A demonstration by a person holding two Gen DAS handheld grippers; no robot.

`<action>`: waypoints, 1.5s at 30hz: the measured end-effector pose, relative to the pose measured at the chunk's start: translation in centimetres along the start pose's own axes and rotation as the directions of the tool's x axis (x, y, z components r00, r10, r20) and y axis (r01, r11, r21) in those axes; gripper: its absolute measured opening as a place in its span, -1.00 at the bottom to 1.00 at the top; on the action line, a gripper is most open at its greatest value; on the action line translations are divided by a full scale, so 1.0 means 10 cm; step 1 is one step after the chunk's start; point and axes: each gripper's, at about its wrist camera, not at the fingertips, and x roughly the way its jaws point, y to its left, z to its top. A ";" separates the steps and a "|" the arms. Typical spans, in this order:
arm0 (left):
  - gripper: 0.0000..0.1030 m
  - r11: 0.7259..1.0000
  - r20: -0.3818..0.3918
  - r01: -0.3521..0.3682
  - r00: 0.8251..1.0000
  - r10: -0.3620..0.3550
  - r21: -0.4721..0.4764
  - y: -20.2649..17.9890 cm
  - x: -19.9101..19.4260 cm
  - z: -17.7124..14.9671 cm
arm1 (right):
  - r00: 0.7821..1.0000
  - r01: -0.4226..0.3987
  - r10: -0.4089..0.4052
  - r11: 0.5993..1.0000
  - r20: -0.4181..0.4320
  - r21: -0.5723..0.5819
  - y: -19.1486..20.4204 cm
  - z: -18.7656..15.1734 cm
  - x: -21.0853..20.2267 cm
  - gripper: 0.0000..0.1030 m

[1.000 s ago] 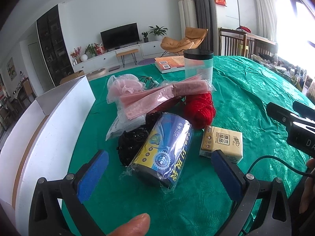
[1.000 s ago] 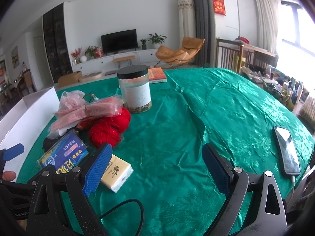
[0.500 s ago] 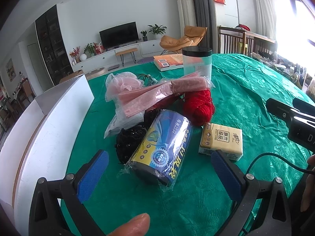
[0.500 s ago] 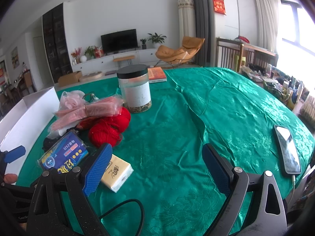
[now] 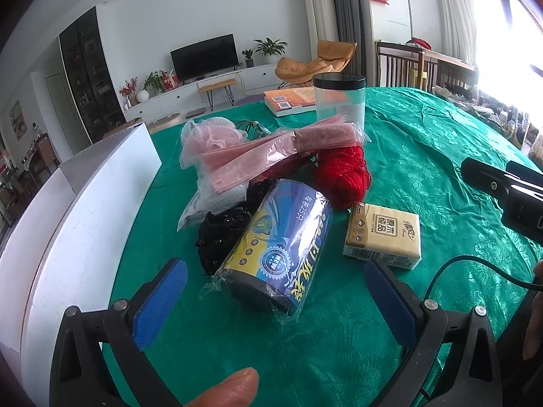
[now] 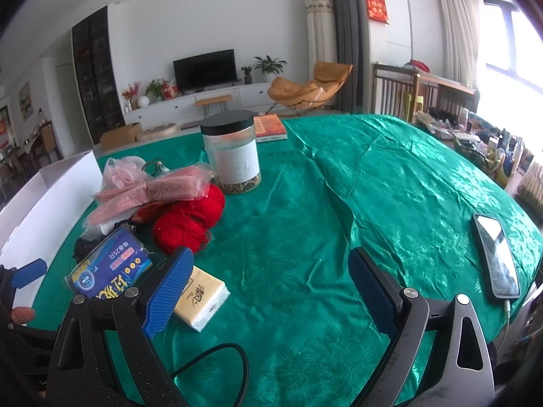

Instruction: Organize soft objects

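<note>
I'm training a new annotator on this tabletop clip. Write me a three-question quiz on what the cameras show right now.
1. True or false: the left gripper is shut on the blue bag roll.
2. Which item lies nearest the right gripper? A. tissue pack B. jar C. phone
3. Fill in: the red yarn rests on a ___ tablecloth.

Key: 1 false, it is open with the roll ahead of it; 2 A; 3 green.
</note>
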 end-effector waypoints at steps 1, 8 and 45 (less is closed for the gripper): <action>1.00 1.000 -0.001 0.000 1.000 0.000 0.000 0.00 0.00 0.00 | 1.000 0.000 0.000 1.000 0.000 0.000 0.00 0.00 0.00 0.83; 1.00 1.000 -0.004 0.001 1.000 -0.001 0.000 -0.01 0.01 -0.01 | 1.000 0.000 0.000 1.000 0.000 0.001 0.00 0.00 0.00 0.83; 1.00 1.000 -0.040 0.004 0.999 -0.004 0.005 -0.01 0.10 -0.07 | 1.000 -0.002 0.002 1.000 -0.003 0.004 -0.01 0.01 0.01 0.83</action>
